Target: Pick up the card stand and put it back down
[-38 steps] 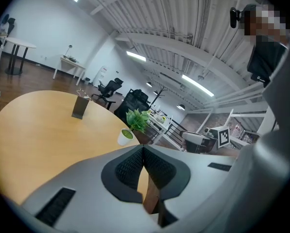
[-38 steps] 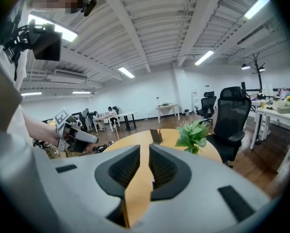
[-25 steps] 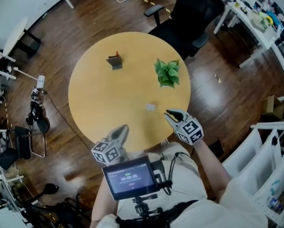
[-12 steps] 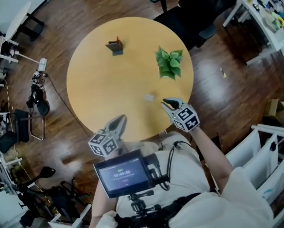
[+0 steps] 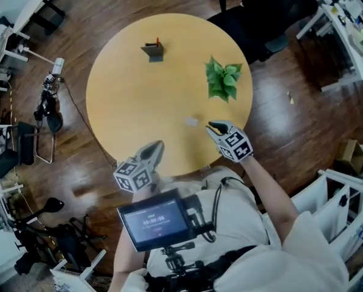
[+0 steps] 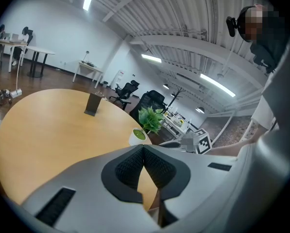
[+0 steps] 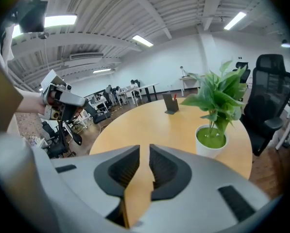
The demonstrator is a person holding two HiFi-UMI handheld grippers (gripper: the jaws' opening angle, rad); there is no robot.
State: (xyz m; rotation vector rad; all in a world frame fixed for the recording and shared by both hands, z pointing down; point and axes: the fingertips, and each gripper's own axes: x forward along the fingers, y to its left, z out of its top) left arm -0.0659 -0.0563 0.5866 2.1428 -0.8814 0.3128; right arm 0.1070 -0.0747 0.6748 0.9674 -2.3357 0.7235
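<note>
The card stand [image 5: 153, 50], a small dark holder with a red tip, stands upright on the far side of the round wooden table [image 5: 132, 108]. It also shows as the stand [image 6: 92, 104] in the left gripper view and as the stand [image 7: 171, 103] in the right gripper view. My left gripper [image 5: 151, 154] hovers at the table's near edge, its tips touching and nothing held [image 6: 144, 148]. My right gripper [image 5: 216, 128] is over the near right part of the table, its jaws a narrow gap apart with only tabletop between them [image 7: 144, 149]. Both are far from the stand.
A potted green plant [image 5: 224, 81] stands on the table's right side, between the right gripper and the stand's side. A small white scrap [image 5: 191, 121] lies just left of the right gripper. A black office chair [image 5: 260, 11] is behind the table; desks and gear ring the room.
The right gripper has come down and in over the table's near edge, toward the white scrap. The left gripper has sunk a little. The head view has shifted, so the table sits higher in frame.
</note>
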